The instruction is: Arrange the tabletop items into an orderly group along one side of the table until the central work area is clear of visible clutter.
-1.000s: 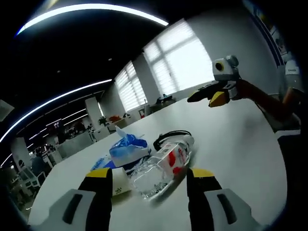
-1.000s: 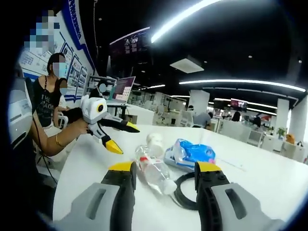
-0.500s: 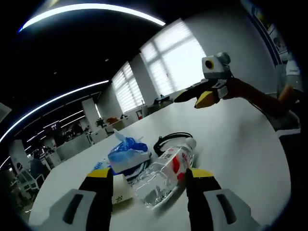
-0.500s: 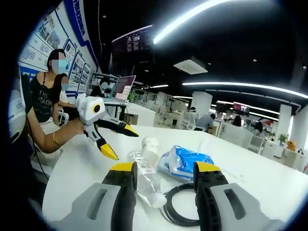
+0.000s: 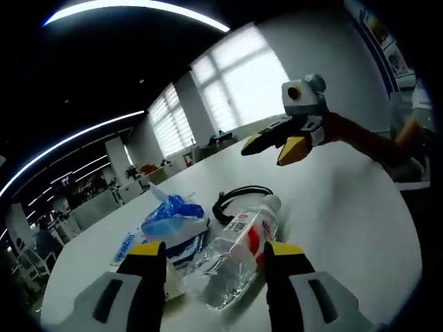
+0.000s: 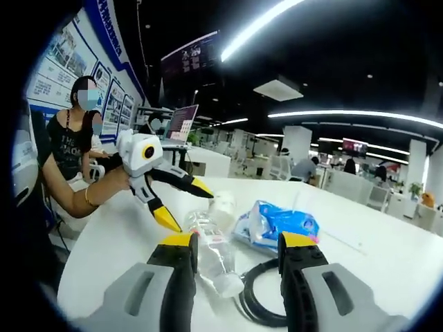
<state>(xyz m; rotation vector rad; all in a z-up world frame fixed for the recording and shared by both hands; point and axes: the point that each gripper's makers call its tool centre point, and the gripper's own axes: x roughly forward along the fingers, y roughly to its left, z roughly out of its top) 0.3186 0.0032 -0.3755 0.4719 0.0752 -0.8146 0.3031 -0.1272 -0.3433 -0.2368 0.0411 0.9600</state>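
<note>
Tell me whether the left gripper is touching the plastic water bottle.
Apart. The right gripper view shows the left gripper held open above the table, with a clear gap to the plastic water bottle.

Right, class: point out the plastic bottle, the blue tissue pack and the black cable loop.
plastic bottle (image 5: 232,256), left gripper view, on its clear body.
blue tissue pack (image 6: 280,225), right gripper view, on its blue wrapper.
black cable loop (image 5: 239,190), left gripper view, on the loop's far arc.

Clear bottle (image 5: 232,252) lies beside blue tissue pack (image 5: 173,220) and black cable (image 5: 239,197).
</note>
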